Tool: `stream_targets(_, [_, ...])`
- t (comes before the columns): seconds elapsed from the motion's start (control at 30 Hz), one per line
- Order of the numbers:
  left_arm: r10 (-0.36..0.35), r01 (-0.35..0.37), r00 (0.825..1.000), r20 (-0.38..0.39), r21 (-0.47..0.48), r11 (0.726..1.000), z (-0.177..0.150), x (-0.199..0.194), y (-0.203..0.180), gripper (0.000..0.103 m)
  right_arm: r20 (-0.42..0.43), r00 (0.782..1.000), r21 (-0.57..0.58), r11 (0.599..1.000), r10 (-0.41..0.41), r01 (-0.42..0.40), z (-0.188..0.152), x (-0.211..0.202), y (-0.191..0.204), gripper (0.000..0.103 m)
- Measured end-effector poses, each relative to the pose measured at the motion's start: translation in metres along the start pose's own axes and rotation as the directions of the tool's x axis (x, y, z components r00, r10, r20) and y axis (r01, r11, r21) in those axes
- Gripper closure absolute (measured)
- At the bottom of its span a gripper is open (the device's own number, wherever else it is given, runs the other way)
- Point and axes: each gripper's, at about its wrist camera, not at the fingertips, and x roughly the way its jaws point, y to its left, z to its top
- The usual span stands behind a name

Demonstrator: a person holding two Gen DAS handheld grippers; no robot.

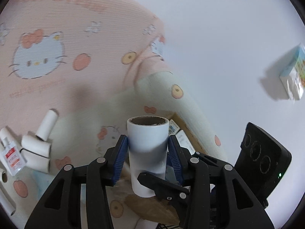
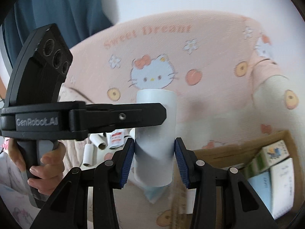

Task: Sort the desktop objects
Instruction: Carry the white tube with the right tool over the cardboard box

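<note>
- Left tool [image 1: 148, 157] and right tool [image 2: 154, 157] both clamp one white roll [image 1: 147, 145], upright at frame centre.
- Behind it, a pink cartoon blanket [image 1: 57, 66]; spare rolls [image 1: 38, 150] lie lower left.
- A cardboard box [image 2: 247, 148] sits lower right in the right wrist view.

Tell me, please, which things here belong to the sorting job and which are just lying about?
Job: white roll, held by left gripper and right gripper; spare rolls; small bottle; cardboard box; probably loose carton.
Lying about: pink blanket; blue fabric.
</note>
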Motion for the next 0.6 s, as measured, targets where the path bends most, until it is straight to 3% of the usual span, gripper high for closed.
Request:
stream_targets(0.13, [-0.002,0.005,0.999,-0.053,0.052,0.999,-0.007,0.032,-0.025,0.056,0.026,1.0,0.073,0.997,-0.016,0.014,-0.017,-0.018,-0.03,0.062])
stream_targets(0.27, [0.015,0.002,0.988,-0.153,0.106,0.994,-0.021,0.072,-0.045,0.056,0.014,1.0,0.175,0.985,-0.017,0.014,-0.035,-0.023,-0.066,0.062])
stream_targets(0.43, [0.028,0.003,0.971,-0.238,0.13,0.991,-0.037,0.109,-0.055,0.056,-0.013,0.999,0.21,0.977,-0.044,0.046,-0.055,-0.023,-0.092,0.062])
stream_targets(0.6, [0.05,-0.005,0.96,-0.274,0.165,0.986,-0.048,0.13,-0.063,0.055,-0.053,0.997,0.232,0.97,-0.06,0.07,-0.065,-0.024,-0.107,0.062])
